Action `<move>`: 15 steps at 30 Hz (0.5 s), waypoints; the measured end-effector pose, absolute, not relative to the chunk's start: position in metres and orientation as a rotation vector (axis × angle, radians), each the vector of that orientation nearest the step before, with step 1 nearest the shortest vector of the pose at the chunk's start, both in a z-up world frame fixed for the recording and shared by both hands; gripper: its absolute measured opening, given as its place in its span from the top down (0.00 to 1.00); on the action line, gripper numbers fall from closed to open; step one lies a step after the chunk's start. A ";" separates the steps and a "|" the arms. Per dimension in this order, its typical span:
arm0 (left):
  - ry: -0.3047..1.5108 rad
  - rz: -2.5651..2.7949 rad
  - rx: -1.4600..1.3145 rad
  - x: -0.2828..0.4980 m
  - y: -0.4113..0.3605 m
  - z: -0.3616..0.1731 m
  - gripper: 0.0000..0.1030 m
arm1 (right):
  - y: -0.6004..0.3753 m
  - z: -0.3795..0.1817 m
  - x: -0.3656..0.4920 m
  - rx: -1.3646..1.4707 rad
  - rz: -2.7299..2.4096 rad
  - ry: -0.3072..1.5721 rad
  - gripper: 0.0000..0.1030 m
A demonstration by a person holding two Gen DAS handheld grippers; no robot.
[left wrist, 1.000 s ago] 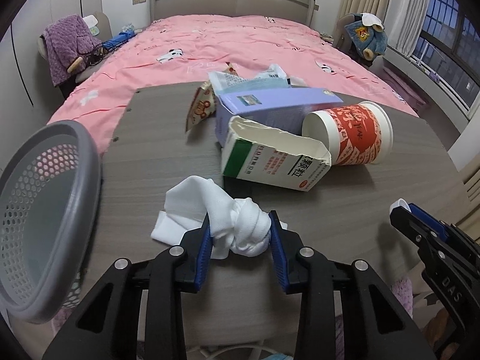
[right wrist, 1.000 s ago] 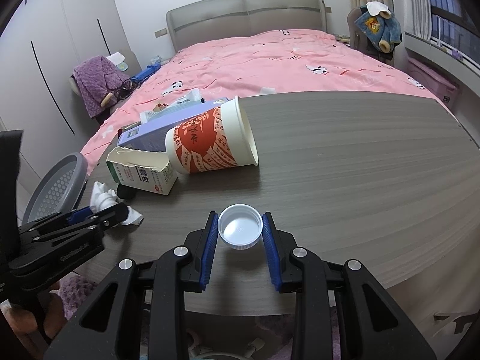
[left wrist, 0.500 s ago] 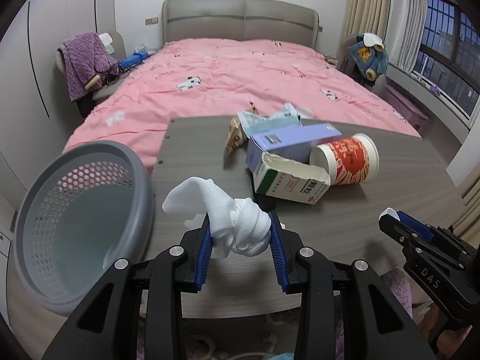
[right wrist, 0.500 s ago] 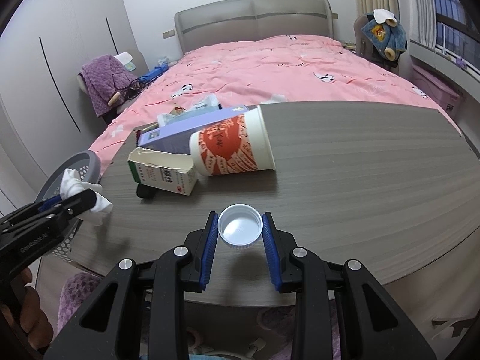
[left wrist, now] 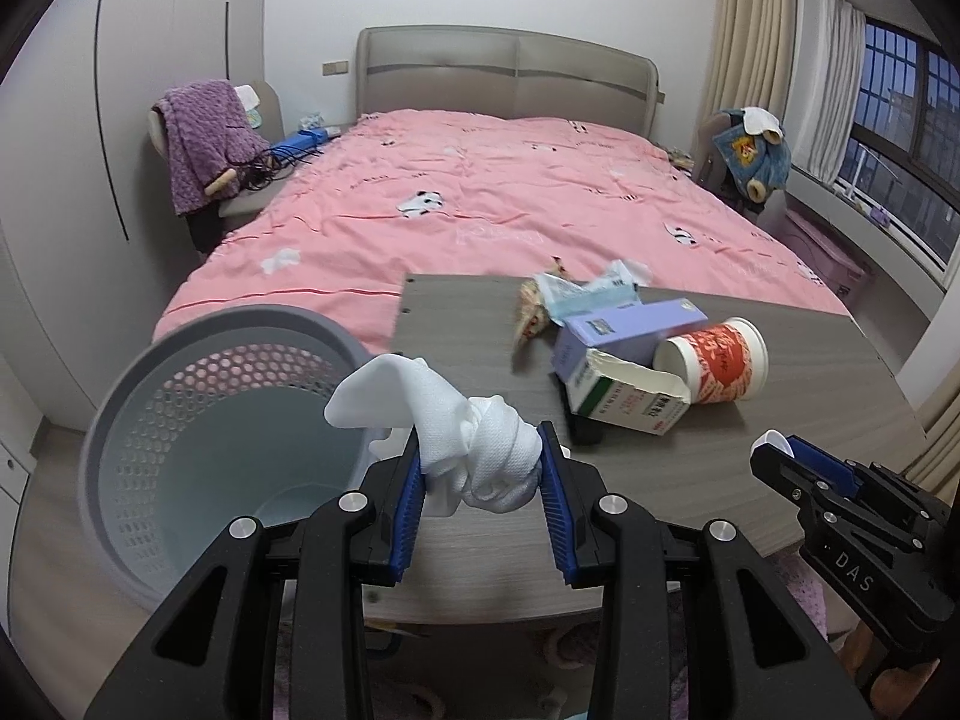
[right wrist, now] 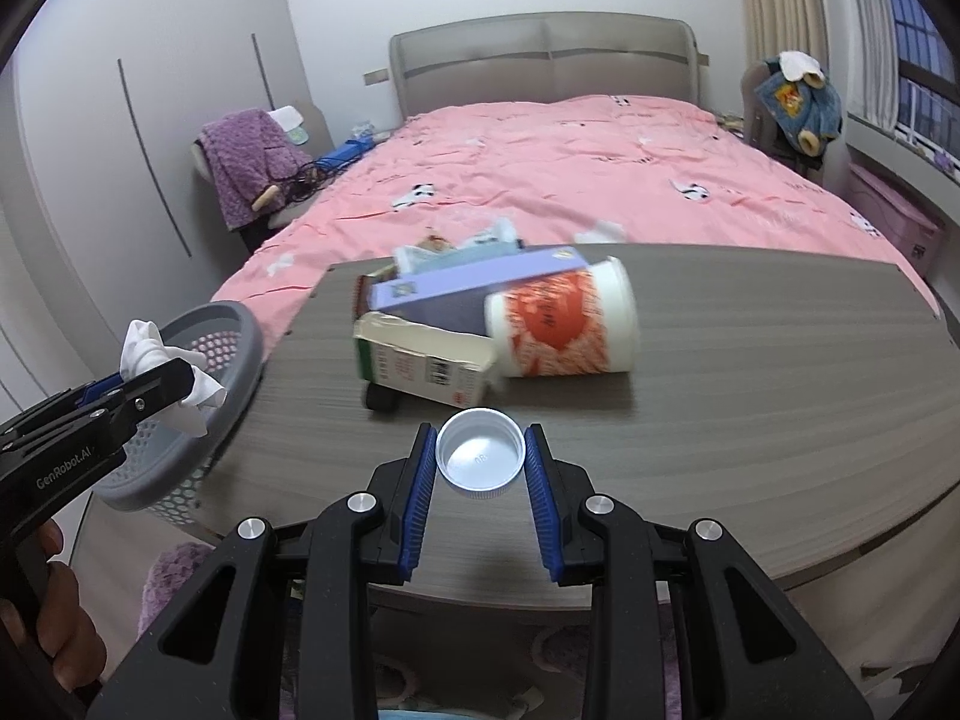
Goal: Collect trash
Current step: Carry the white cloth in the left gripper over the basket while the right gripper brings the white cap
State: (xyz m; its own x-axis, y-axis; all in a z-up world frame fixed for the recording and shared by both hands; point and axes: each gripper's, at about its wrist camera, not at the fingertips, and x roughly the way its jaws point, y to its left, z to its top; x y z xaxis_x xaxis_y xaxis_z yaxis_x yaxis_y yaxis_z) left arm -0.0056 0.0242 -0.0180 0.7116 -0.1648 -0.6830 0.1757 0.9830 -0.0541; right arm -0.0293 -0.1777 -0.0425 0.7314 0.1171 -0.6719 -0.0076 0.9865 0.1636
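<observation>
A: Nearest items, counted. One left gripper (left wrist: 480,474), fingers pinching one crumpled white tissue (left wrist: 474,444); the wad sits between the blue pads and a loose tail flares up and to the left, toward the basket. One right gripper (right wrist: 480,462), fingers pinching one white bottle cap (right wrist: 480,458), held clear of the counter with its open hollow facing the camera.

B: And the receptacle?

A: One grey perforated basket (left wrist: 198,420), upright on the floor just beside the left end of the counter (left wrist: 810,420), its mouth facing up. In the right wrist view the tissue hangs over the basket's rim.

B: Stock on the counter?

A: One green-and-white carton (left wrist: 624,399), lying flat, its torn-open end raised, long axis running across the counter. Under its near corner, one small black object, too hidden to identify. One red-and-white paper cup (left wrist: 714,369) on its side, touching the carton, long axis across the counter, mouth pointing left toward the carton. One lilac box (left wrist: 624,330) lying flat behind both, long axis the same way. Behind that, a small heap of wrappers (left wrist: 576,294); count unclear.

B: Beyond the counter?

A: One bed (left wrist: 510,204) with a pink cover. Two chairs, one at each side of the headboard, each draped with clothing.
</observation>
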 end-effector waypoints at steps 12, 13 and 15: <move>0.744 -0.089 -0.020 -0.010 0.082 -0.020 0.67 | -0.116 -0.029 -0.018 0.089 0.181 0.741 0.71; 0.745 -0.080 -0.022 -0.010 0.087 -0.020 0.67 | -0.112 -0.029 -0.017 0.085 0.186 0.741 0.71; 0.745 -0.069 -0.029 -0.009 0.096 -0.020 0.67 | -0.103 -0.028 -0.015 0.078 0.202 0.742 0.71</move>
State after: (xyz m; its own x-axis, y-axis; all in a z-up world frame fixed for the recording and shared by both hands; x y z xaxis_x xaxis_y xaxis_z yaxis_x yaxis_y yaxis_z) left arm -0.0088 0.0959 -0.0202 0.7329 -0.0733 -0.6763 0.0524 0.9973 -0.0513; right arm -0.0146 -0.1035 -0.0279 0.7189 0.2095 -0.6628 -0.1547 0.9778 0.1412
